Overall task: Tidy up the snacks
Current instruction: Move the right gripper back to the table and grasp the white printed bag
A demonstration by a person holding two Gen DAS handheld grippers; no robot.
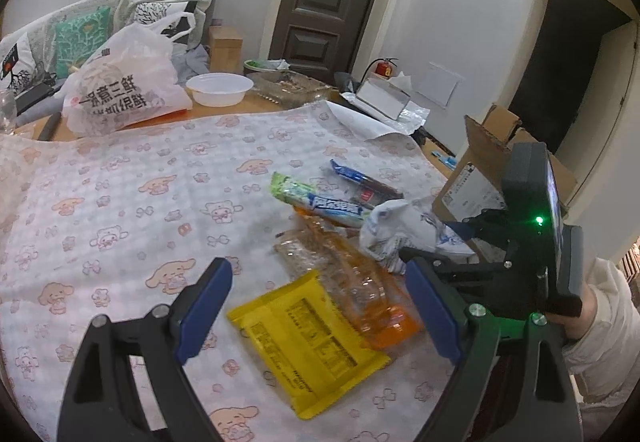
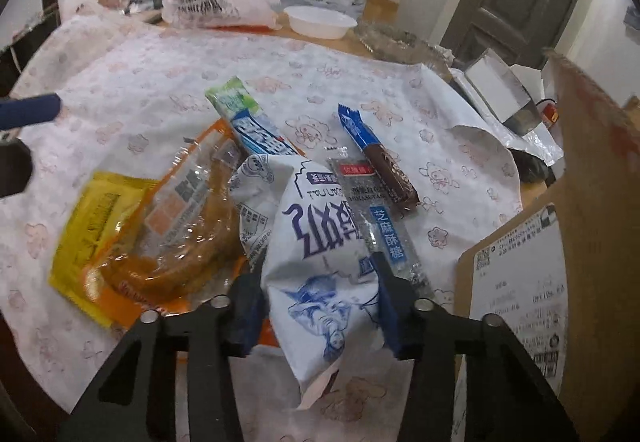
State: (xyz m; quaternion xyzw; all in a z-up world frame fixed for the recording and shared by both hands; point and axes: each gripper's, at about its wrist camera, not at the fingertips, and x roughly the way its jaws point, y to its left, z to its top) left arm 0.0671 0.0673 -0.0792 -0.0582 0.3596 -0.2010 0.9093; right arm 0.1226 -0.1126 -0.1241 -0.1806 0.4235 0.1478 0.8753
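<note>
A: Right gripper [image 2: 320, 306]?
B: My pads pinch the white bag [image 2: 320, 242], near the box [image 2: 576, 202].
A: Left gripper [image 1: 316, 306]?
B: Wide, empty, over the yellow packet [image 1: 304, 342].

White-blue pouch [image 2: 320, 242] covers part of clear orange pack [image 2: 180, 226] & green-blue stick [image 2: 248, 122]; cardboard box [image 2: 560, 242] cut off at right edge, label print too blurry to read.

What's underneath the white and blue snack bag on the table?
The white and blue bag lies over part of the orange packet and an end of the green and blue bar. Whatever else is beneath stays covered.
</note>
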